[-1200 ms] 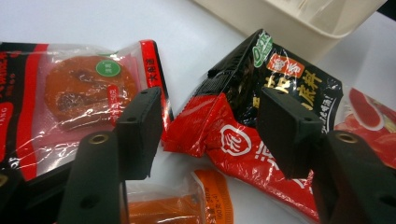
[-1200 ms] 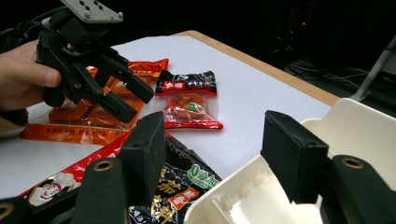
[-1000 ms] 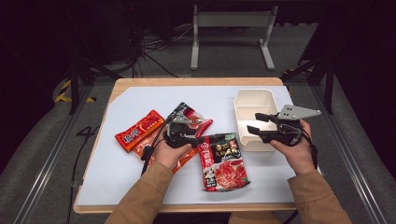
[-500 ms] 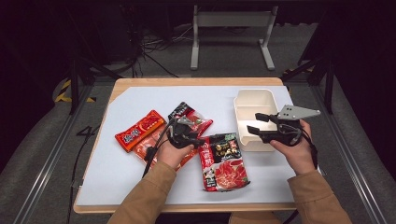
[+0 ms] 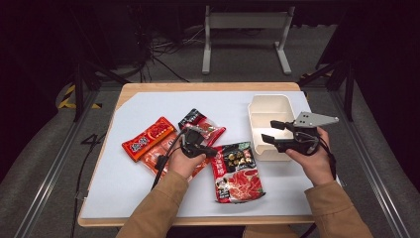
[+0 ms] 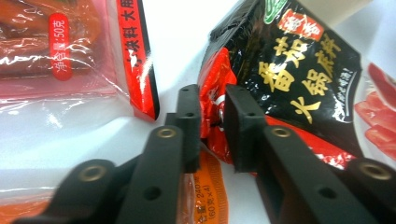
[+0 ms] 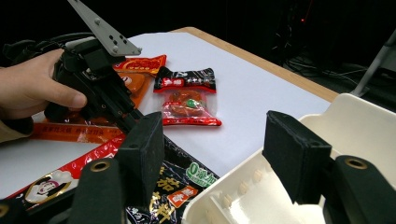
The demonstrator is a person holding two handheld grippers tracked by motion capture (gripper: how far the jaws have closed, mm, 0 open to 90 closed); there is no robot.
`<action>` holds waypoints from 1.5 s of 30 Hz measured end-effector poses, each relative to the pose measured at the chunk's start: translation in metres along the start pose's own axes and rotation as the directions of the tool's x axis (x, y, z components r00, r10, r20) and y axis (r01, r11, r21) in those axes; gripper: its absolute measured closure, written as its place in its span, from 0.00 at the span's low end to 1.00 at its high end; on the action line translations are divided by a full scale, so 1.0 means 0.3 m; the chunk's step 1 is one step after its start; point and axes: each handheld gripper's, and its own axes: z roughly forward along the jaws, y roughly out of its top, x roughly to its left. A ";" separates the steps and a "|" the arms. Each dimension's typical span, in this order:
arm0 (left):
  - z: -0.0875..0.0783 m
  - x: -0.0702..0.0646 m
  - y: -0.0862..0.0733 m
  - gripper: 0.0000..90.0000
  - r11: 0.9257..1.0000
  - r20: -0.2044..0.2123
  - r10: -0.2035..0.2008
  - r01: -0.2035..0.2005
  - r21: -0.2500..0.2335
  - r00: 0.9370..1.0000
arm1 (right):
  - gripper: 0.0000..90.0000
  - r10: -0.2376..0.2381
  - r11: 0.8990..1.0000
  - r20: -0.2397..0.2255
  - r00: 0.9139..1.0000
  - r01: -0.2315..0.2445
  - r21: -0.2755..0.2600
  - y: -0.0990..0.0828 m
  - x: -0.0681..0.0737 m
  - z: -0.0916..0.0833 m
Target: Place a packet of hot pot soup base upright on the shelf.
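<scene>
Now clamped: left gripper (image 6: pixel 212 126), jaws just closed on the crinkled top corner of the glossy black-and-red sauce packet (image 5: pixel 236 169), flat on the pale sheet (image 5: pixel 129 183) over the wooden table (image 5: pixel 208 87). Right gripper (image 5: pixel 267 131), jaws apart, over the cream plastic box (image 5: pixel 270 106). Dark room behind.

The white table (image 5: pixel 148 198) is brightly lit from above, while the room around it stays almost black. In the left gripper view, glare shines on the clear red packet (image 6: pixel 70 56), and the near jaws look soft and blurred. Shadows under the packets are short and weak.
</scene>
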 end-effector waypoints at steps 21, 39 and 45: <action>-0.153 -0.072 -0.014 0.97 0.993 -0.002 0.021 -0.021 -0.120 1.000 | 0.49 0.000 1.000 0.011 1.000 0.000 -0.019 0.006 -0.008 -0.026; -0.349 -0.206 0.004 0.98 0.928 -0.073 0.159 -0.174 -0.330 0.985 | 0.56 -0.005 0.996 -0.028 1.000 0.002 -0.087 0.035 0.018 -0.068; -0.381 -0.230 0.005 0.98 0.903 -0.107 0.198 -0.223 -0.367 0.974 | 0.52 -0.011 0.997 -0.051 0.999 0.008 -0.072 0.053 0.043 -0.063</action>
